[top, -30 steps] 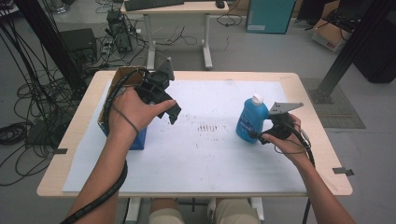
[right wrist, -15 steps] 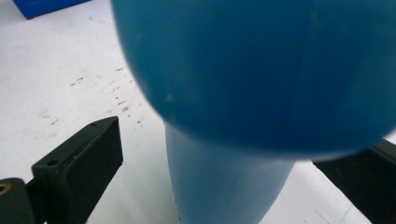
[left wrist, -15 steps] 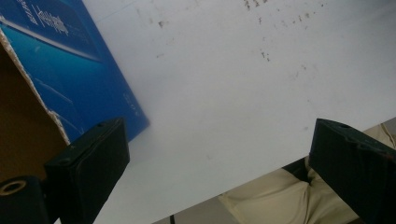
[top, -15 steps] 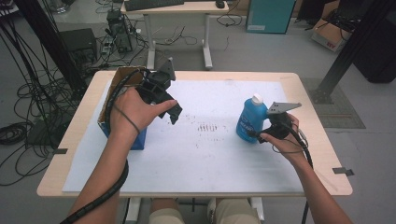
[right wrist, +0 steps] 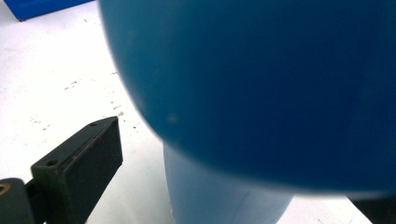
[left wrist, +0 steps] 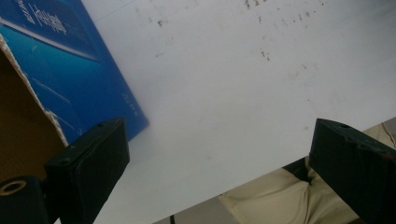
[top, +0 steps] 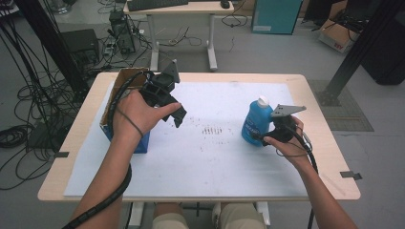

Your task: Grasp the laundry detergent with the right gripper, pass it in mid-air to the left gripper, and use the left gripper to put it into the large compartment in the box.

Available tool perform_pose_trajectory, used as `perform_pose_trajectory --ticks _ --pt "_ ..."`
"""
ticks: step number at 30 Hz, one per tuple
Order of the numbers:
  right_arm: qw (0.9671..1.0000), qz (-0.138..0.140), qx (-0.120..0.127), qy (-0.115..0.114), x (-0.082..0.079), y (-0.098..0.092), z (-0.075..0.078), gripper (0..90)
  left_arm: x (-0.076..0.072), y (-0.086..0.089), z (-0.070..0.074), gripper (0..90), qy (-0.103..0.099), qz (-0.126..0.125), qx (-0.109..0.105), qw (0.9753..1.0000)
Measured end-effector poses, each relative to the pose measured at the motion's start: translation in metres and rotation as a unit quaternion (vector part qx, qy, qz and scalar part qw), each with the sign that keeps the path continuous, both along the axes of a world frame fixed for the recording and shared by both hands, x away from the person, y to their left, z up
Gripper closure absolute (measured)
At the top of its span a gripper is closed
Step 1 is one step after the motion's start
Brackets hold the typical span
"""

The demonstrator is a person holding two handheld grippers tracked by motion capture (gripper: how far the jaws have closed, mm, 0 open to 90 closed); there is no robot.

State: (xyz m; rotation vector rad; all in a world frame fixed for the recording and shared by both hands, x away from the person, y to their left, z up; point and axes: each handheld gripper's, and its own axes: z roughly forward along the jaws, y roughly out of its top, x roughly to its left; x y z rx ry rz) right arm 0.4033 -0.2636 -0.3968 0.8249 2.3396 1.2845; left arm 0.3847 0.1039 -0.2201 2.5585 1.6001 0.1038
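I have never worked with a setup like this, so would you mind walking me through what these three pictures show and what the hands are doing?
No robot arm here: a person at a table holds a hand-held two-jaw gripper in each hand. The high view looks down from above the person's side. The other two come from cameras riding on the grippers, looking along their black jaws.

The left gripper hangs above the white sheet beside an open blue cardboard box; in its own view the jaws stand wide apart with nothing between them.

The right gripper is at an upright blue bottle with a white cap. In its own view the bottle sits blurred, very close between the jaws, but whether they already press on it I cannot tell.
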Motion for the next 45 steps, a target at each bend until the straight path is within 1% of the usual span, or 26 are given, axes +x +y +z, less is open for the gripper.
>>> perform_pose_trajectory --ticks 1,6,9,16,37,45 --pt "1.0000 -0.002 0.001 0.004 -0.0007 0.0005 -0.0002 1.7 0.0000 0.0001 0.0000 5.6 0.000 0.000 0.000 1.0000" --pt "1.0000 -0.003 0.001 0.005 -0.0008 0.0015 -0.0011 1.7 -0.0002 0.0004 0.0000 5.6 0.000 0.001 0.000 1.0000" --pt "1.0000 -0.002 0.004 0.002 -0.0002 0.0024 -0.0012 1.7 -0.0005 0.0007 0.0005 5.6 0.000 0.001 -0.001 1.0000" --pt "1.0000 -0.006 0.007 0.003 0.0004 0.0039 -0.0018 1.7 0.0001 0.0009 -0.0002 5.6 0.000 0.000 0.000 1.0000" --pt "0.9999 -0.008 0.009 0.001 0.0006 0.0059 -0.0027 1.6 -0.0005 0.0001 0.0001 5.6 -0.002 0.000 0.000 1.0000" --pt "1.0000 -0.005 0.007 -0.003 0.0007 0.0060 -0.0026 1.6 -0.0008 0.0004 0.0009 5.6 -0.001 0.001 0.000 1.0000"
